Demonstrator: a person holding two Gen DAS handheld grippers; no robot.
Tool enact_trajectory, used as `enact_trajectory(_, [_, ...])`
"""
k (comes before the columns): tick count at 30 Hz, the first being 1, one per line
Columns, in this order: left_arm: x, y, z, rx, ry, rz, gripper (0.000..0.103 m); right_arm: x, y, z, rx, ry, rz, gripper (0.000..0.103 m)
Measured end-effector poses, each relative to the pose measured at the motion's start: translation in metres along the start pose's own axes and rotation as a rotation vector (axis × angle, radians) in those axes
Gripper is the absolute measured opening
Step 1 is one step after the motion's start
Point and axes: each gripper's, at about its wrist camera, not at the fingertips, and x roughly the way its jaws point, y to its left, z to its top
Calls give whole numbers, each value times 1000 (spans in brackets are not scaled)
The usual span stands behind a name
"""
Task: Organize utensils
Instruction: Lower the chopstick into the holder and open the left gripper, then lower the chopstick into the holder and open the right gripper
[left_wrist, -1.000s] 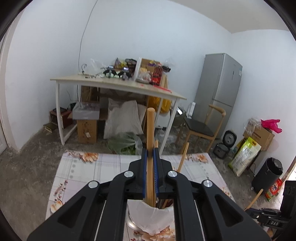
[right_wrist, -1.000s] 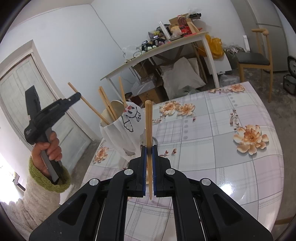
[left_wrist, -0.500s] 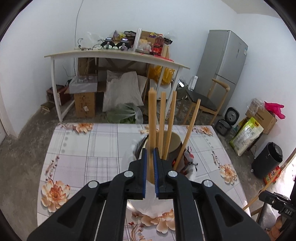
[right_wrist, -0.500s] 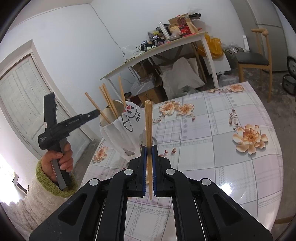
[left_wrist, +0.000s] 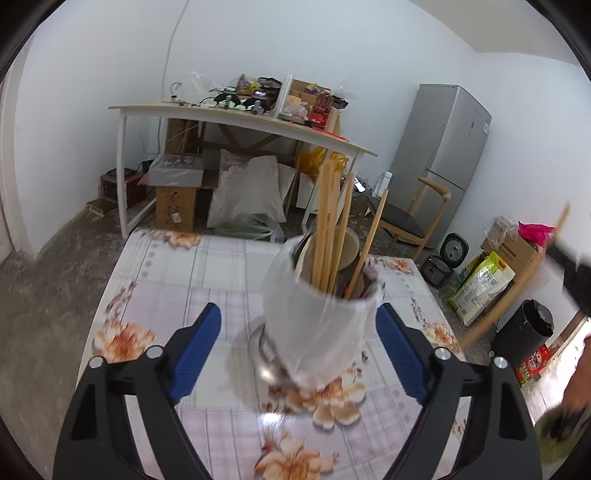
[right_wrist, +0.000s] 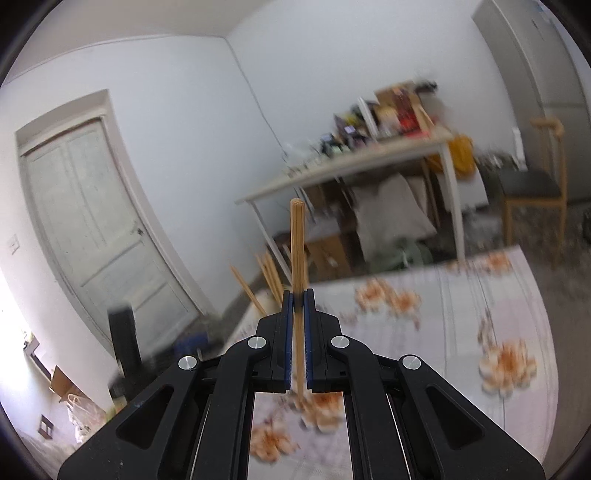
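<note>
A white utensil cup (left_wrist: 317, 317) stands on the floral table (left_wrist: 177, 273) and holds several wooden chopsticks (left_wrist: 327, 229). My left gripper (left_wrist: 298, 325) is open and empty, its blue pads (left_wrist: 195, 339) wide apart on either side of the cup. My right gripper (right_wrist: 297, 302) is shut on one wooden chopstick (right_wrist: 297, 243), held upright above the table. The tips of the chopsticks in the cup (right_wrist: 269, 277) show just left of it; the cup itself is hidden behind the gripper. The right gripper also shows blurred at the right edge of the left wrist view (left_wrist: 569, 266).
A cluttered white desk (left_wrist: 236, 114) stands at the back wall with boxes and bags under it. A grey fridge (left_wrist: 443, 155) and a wooden chair (left_wrist: 410, 218) stand at the right. A black bin (left_wrist: 528, 328) is on the floor. A white door (right_wrist: 92, 229) is at the left.
My left gripper has let go of its chopstick, which now stands in the cup, and has opened wide. My right gripper has swung up and moved with its chopstick still held.
</note>
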Motion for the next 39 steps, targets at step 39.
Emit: enact_trajectory(39, [-39, 35, -71, -7, 18, 67, 97, 165, 63, -42, -296, 285, -145, 12])
